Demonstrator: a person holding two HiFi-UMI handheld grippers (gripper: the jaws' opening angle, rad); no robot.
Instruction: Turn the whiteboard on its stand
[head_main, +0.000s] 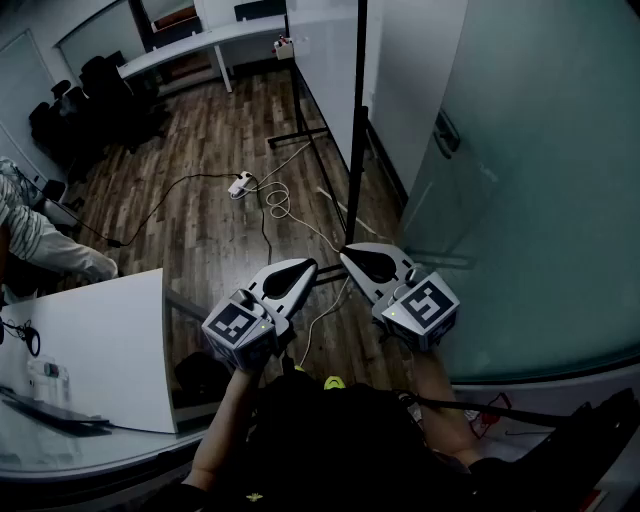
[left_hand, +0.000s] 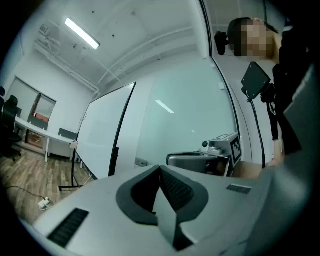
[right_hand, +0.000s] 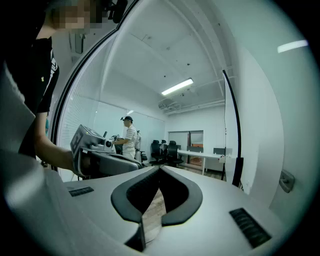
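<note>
Right gripper (right_hand: 159, 171), jaws together, sees a standing person (right_hand: 130, 139); left gripper (left_hand: 160, 170) doesn't.

Floor (head_main: 200, 150) open between desk (head_main: 100, 340) and glass wall (head_main: 540, 200); whiteboard stand post (head_main: 356, 150) and cables (head_main: 275, 205) ahead

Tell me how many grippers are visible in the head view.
2. The left gripper is low in the centre, above the wooden floor; the right gripper is beside it, to its right. None seems hidden.

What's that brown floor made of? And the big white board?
Brown plank floor: looks like wood or wood-look laminate, with staggered boards, grain and a faint sheen. Tall white whiteboard: smooth plain panel, maybe coated metal or plastic; its thin black frame looks like painted metal.
</note>
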